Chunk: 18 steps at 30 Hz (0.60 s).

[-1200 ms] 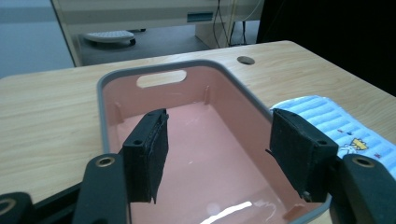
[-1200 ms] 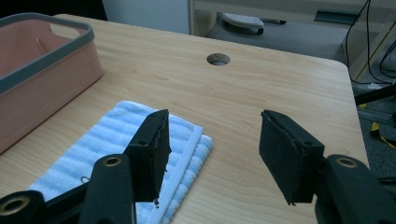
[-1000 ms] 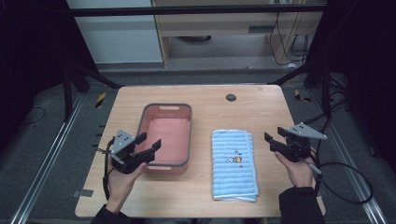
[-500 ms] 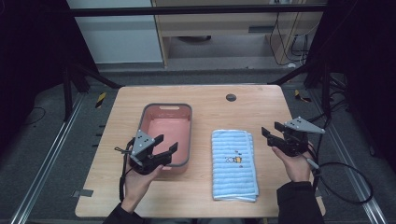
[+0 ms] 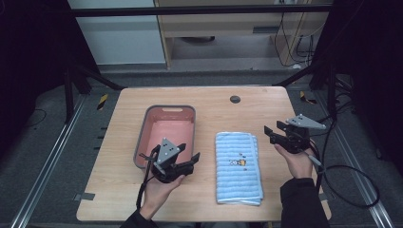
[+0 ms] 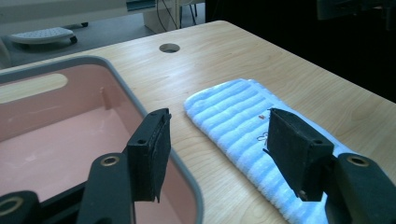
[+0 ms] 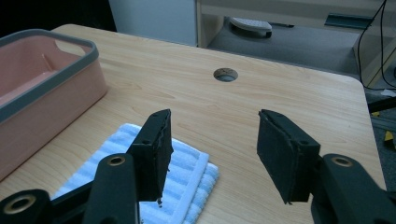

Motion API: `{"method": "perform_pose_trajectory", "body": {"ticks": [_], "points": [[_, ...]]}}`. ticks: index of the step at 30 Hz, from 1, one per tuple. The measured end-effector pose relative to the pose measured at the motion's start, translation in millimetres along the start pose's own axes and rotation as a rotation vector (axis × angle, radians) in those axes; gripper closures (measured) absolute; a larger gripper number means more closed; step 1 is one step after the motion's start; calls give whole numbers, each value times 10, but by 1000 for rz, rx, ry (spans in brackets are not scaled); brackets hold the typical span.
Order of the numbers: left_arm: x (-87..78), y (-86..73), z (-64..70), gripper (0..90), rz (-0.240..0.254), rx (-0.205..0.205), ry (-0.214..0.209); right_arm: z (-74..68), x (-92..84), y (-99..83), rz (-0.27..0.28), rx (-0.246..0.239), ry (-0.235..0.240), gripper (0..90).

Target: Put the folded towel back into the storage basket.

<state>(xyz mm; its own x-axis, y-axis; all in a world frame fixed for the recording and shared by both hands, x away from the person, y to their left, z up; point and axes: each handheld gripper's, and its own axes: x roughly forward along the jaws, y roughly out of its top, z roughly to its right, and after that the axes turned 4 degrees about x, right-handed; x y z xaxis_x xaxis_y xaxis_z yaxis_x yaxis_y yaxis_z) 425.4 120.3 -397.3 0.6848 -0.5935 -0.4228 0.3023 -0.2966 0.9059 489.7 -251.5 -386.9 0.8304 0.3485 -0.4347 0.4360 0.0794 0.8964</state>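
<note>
High view showing a folded blue striped towel lying at lower centre of the frame, long axis running top to bottom, just right of the pink basin. Sitting between the two claws: left gripper at its left, hovering over the basin's near right corner and pointing right toward the towel's long left edge; right gripper at centre right, pointing left toward the towel's upper right corner. Neither touching the cloth. Judging the right one slightly nearer to an edge, though both looking close.

Left gripper view catching the towel stretching from centre toward lower right, passing behind the right-hand jaw, basin rim under the left-hand jaw. Jaws standing wide apart, nothing between the pads, nothing gripped.

Right gripper view putting the towel's corner at lower left, beneath the left-hand jaw, bare table showing through the gap. Jaws likewise apart and holding nothing.

Looking like an approach from both sides, probably to take the towel by its edges; coming move turning on lowering each claw onto a long edge.
</note>
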Motion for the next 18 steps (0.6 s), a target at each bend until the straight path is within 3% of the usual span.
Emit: {"method": "perform_pose_trajectory", "body": {"ticks": [6,18], "points": [[126,-33,158,404,-22,31,-17,6,53,-6,-7,-21,6,469],[256,-110,307,416,-47,23,-46,28,178,-41,-21,-28,5,481]]}}
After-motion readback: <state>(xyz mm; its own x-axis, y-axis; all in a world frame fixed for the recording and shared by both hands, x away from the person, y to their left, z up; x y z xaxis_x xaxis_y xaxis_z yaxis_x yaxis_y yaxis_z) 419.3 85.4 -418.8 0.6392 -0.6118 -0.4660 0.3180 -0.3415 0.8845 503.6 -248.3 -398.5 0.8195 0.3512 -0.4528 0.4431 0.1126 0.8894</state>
